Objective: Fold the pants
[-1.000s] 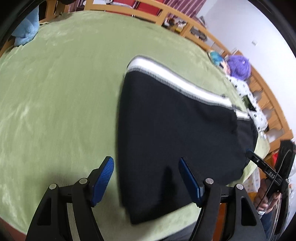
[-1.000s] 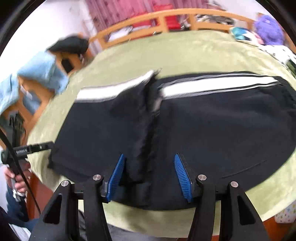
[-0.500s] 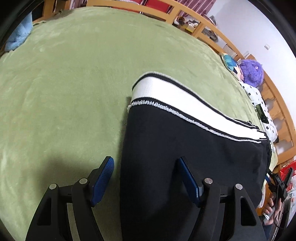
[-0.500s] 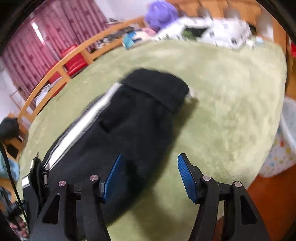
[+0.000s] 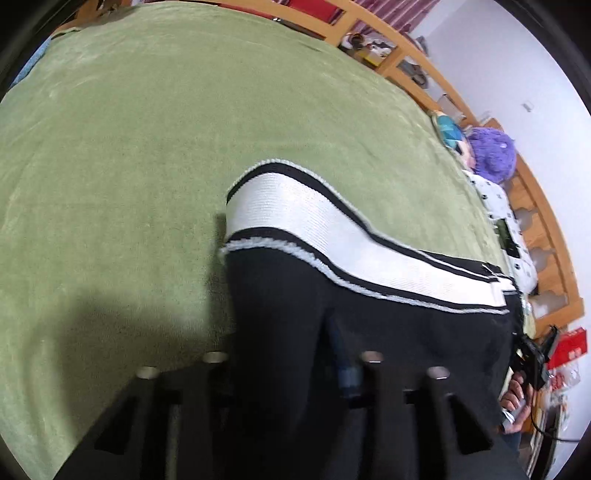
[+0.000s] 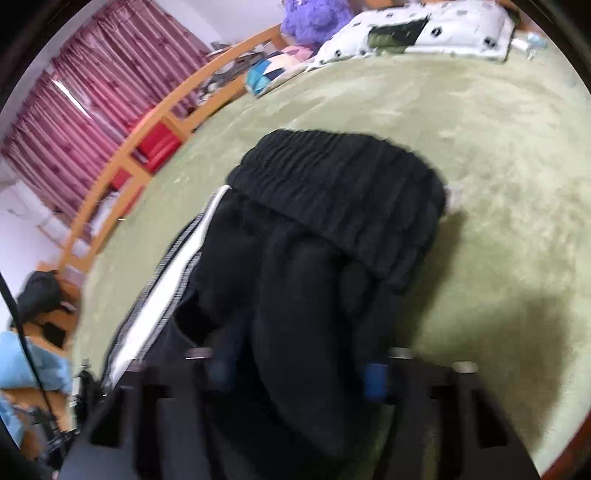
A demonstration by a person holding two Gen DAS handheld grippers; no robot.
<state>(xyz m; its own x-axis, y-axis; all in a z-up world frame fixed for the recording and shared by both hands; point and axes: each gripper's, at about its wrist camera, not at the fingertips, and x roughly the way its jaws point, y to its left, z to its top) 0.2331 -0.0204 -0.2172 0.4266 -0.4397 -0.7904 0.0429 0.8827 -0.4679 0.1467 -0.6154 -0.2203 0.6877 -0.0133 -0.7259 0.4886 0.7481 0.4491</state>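
On the green bed [image 5: 129, 155], both tongs clamp the black pants [image 5: 369, 332]: left tongs [image 5: 284, 365] near the striped hem, right tongs [image 6: 299, 365] below the waistband [image 6: 332, 192]. Lift both evenly, keeping edges aligned.

Pants [image 5: 388, 332]: black, with a broad white side stripe [image 5: 314, 229] edged in black, then thin white piping. Waistband [image 6: 343, 199]: plain black, ribbed gathers.
Blanket [image 5: 147, 147]: solid moss green, plush, faintly mottled sheen.
Left claw [image 5: 284, 373], right claw [image 6: 299, 365]: black bodies, blue pads [image 6: 375, 380].
Curtains [image 6: 92, 99]: maroon-pink, vertical pleats.
Rail [image 6: 155, 122]: orange-tan wood.
Plush toy [image 5: 493, 155]: purple.
Pillow [image 6: 424, 33]: white with black dots.
Cushion [image 6: 162, 147]: red.
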